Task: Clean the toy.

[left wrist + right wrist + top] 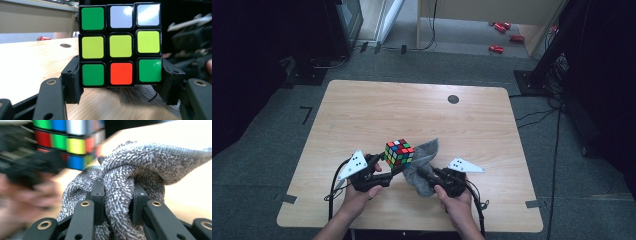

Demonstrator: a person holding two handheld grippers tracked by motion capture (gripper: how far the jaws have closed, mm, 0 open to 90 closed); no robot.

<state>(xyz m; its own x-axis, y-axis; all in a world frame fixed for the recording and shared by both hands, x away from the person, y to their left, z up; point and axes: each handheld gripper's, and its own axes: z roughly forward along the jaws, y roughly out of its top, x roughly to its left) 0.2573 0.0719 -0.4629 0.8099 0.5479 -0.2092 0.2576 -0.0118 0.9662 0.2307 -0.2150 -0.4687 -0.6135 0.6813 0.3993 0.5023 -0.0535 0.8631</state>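
1. Left tongs (393, 167) hold a Rubik's cube (399, 152), one jaw pressed on each side of its lowest layer; in the left gripper view the cube (120, 45) stands upright and square-on between them, raised off the wood.
2. Right tongs (423, 172) are pinched narrow on a fold of a grey knitted cloth (422, 162); in the right gripper view the cloth (125, 177) bulges up between the two jaws and drapes off to the right.
3. From above, the cube sits near the front middle of the wooden bench (362, 110), tipped so one corner points toward the person; being a cube, it has no long axis to speak of.
4. Its face toward the left tongs' camera reads green, white, white across the top, three yellow in the middle, green, red, green along the bottom.
5. The cloth lies just beside the cube on its right, crumpled, with a pointed end reaching away toward the far side of the bench; whether cloth and cube touch I cannot tell.
6. A small dark round spot (453, 99) marks the bench's far side, well apart from everything.
7. Beyond the bench, some red objects (503, 35) lie on the floor near a pale wooden panel (492, 10).
8. Black cables (537, 117) trail over the grey carpet on the right.
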